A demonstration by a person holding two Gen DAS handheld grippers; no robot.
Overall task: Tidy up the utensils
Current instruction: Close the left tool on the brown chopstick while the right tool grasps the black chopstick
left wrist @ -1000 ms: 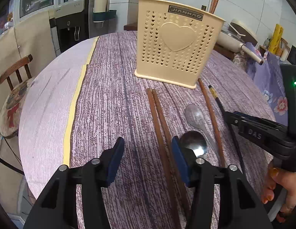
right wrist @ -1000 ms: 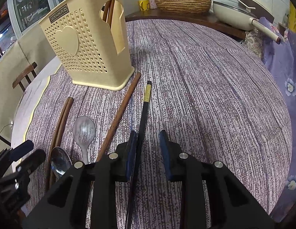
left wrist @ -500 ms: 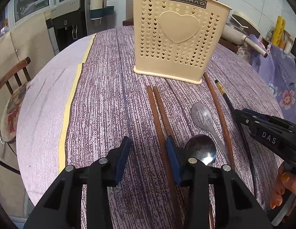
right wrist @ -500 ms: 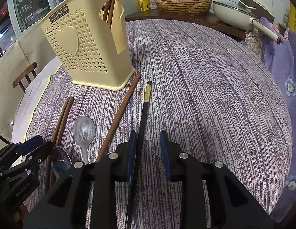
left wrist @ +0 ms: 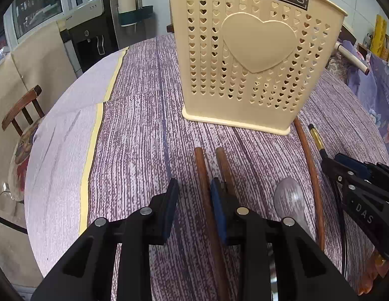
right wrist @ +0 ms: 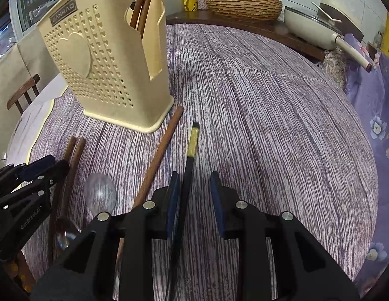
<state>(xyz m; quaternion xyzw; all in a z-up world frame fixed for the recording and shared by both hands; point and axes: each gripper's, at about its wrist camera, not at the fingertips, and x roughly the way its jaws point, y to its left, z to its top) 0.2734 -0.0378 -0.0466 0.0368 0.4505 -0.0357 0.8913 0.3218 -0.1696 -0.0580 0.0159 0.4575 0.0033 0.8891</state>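
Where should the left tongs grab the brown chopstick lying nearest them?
Grip the brown chopstick mid-shaft, from above, pads on either long side. It lies flat, running toward the holder, its twin close alongside. The left tongs are closing.

Home kitchen/dining rm: water dispenser (left wrist: pixel 89 37), wok (right wrist: pixel 309 25), basin w/ faucet (right wrist: pixel 244 6), wooden chair (left wrist: pixel 21 107), cloth-covered desk (right wrist: pixel 269 100).

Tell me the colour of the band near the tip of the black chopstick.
Gold, on the slim black chopstick; clearest in the right wrist view.
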